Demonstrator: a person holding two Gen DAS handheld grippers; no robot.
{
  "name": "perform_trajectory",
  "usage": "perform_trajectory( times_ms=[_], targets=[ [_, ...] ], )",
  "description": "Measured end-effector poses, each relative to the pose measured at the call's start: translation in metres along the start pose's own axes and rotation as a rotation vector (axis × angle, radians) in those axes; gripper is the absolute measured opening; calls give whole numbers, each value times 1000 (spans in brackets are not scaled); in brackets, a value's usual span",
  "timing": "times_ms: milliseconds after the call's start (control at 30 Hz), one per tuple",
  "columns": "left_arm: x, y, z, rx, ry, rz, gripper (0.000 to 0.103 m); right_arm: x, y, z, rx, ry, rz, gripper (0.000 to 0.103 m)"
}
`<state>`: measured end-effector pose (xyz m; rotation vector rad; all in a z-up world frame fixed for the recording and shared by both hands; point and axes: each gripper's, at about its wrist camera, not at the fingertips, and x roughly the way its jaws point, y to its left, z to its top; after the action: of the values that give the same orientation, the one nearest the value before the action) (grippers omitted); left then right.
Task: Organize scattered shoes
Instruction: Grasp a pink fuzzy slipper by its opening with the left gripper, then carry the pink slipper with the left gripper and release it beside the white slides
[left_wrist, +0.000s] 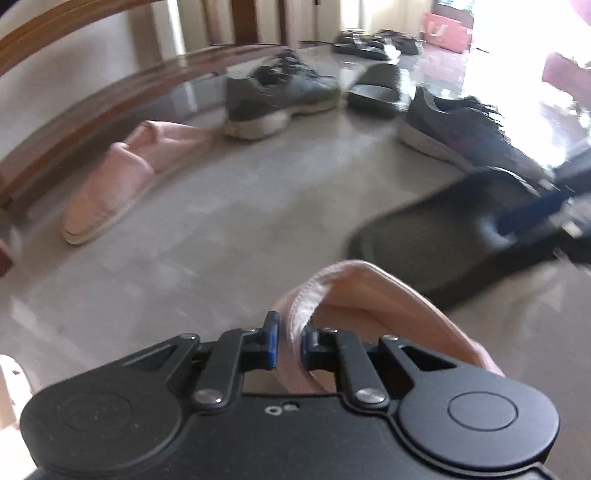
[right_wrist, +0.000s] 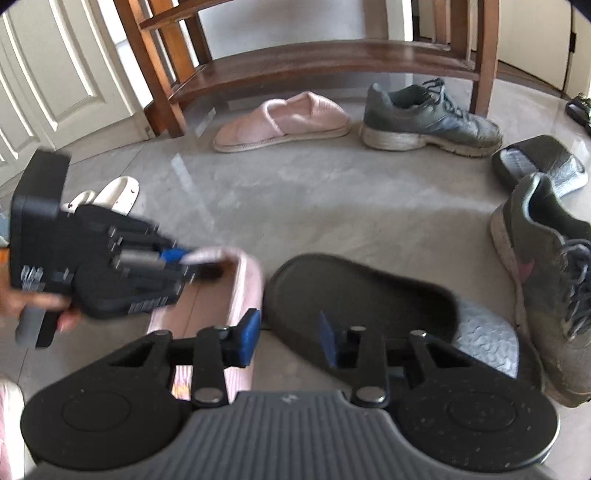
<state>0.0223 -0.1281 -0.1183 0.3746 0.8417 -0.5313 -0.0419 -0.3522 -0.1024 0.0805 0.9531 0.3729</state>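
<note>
Right wrist view: the wooden shoe rack (right_wrist: 314, 62) stands at the back on the grey floor (right_wrist: 314, 206). A grey sneaker (right_wrist: 428, 118) and a pink slipper (right_wrist: 284, 122) lie just in front of it. Closer, a black slide sandal (right_wrist: 362, 295) lies beside a second pink slipper (right_wrist: 236, 295). The left gripper (right_wrist: 207, 258) pinches that slipper's rim tight. The right gripper (right_wrist: 288, 332) is spread wide around the sandal's edge, not squeezing. Another grey sneaker (right_wrist: 554, 288) sits to the right.
</note>
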Motion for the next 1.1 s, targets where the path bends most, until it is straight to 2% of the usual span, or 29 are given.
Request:
perform_trajectory(
  times_ms=[133,267,367,400,500,667,800,933,1100],
  targets=[
    [10,28,16,-103,-17,72,9,8,3,7,-24,-5,7,41],
    [21,55,34,-141,-55,73,11,16,9,15,-48,-18,15,41],
    [23,66,41,-145,-34,46,26,24,17,21,-46,-20,28,41],
    [20,66,39,-135,-37,36,26,25,20,22,-51,-21,35,41],
    [2,69,30,-117,-78,41,36,28,30,25,-87,-23,48,41],
    [-16,88,20,-174,-118,71,36,35,39,31,-138,-12,69,41],
    [-18,99,28,-155,-152,112,38,49,44,61,-104,-23,102,41],
    [-3,125,65,-173,-195,148,43,54,52,86,-31,-72,102,42],
    [37,138,113,-177,-203,157,43,50,57,75,49,12,86,42]
  ],
)
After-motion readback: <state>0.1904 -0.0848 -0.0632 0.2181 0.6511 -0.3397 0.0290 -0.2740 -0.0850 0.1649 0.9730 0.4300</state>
